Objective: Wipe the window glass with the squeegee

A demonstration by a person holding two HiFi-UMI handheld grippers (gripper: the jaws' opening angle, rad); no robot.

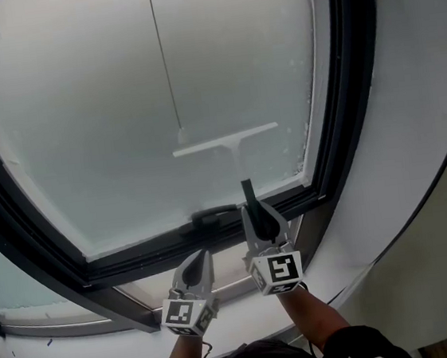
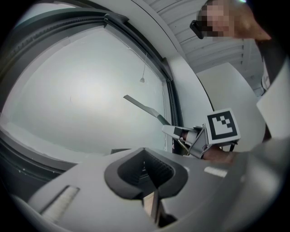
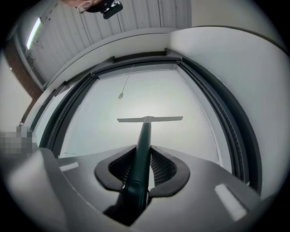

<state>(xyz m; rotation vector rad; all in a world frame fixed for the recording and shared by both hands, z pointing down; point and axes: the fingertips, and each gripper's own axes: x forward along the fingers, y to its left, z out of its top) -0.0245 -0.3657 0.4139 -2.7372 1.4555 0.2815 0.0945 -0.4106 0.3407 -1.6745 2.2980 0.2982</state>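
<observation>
Right tongs (image 3: 144,156): the jaws are being pressed onto the dark green plastic handle of the T-shaped squeegee (image 3: 143,131). The handle is being gripped low on its shaft and is running up between both ribbed pads. The squeegee's pale, straight blade is being held against the milky window glass (image 1: 103,108), in the lower right part of the pane. In the head view it is lying nearly level, rising slightly to the right.

Left tongs (image 2: 146,170): the jaws are being held together, with nothing between them. They are being held just left of the right tongs, below the pane, apart from squeegee and glass, and pointed towards the black metal window frame (image 1: 350,79).

A thin grey pull cord (image 1: 163,61) is being seen hanging before the glass, its end just above the blade's left end. A black lever handle (image 1: 211,214) is being seen on the bottom rail, just left of the right tongs' tips.
</observation>
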